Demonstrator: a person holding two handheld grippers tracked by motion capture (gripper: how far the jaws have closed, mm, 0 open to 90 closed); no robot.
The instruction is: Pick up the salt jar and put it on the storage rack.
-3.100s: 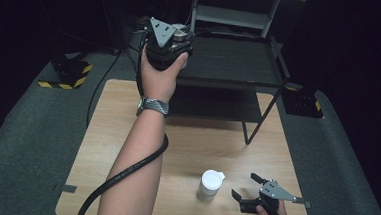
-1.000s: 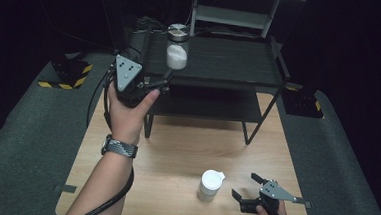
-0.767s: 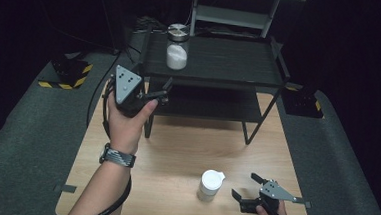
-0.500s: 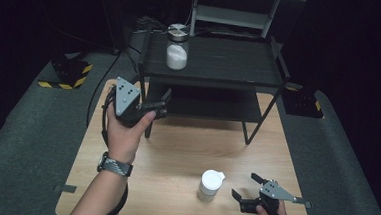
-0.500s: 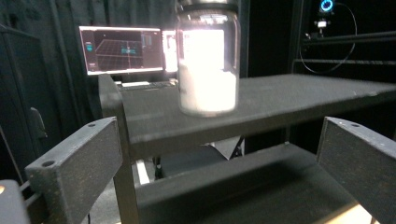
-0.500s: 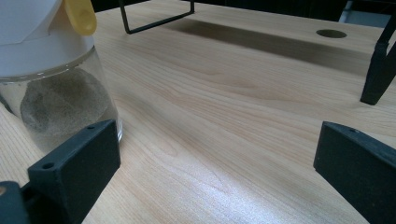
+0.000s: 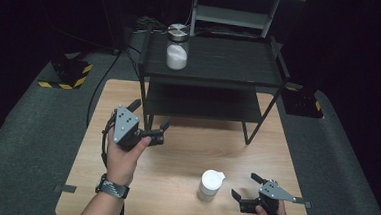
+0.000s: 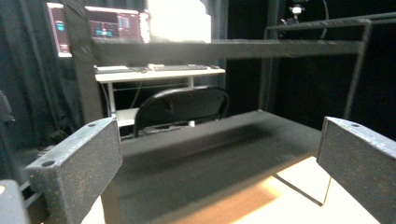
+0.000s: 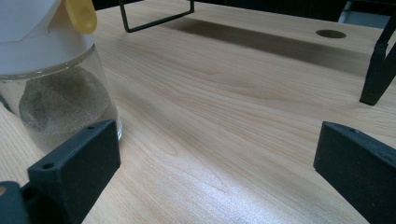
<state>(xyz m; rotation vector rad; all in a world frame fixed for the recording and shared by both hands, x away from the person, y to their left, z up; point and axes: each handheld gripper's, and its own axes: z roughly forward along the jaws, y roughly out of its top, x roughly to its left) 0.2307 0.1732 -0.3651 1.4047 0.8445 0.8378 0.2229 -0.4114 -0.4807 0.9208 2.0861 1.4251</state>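
One jar shelved, one jar left on the table

At the left, the left gripper hangs over the table near the black rack, jaws spread wide and holding nothing. The jar of white powder already stands on the rack's top shelf, so that part looks done. Farther right, the white-capped jar stands on the table, just beside the right gripper, which gapes wide and empty; it has yet to be picked up.

Table pale smooth wood; shelf rack matt black metal; jar clear glass.
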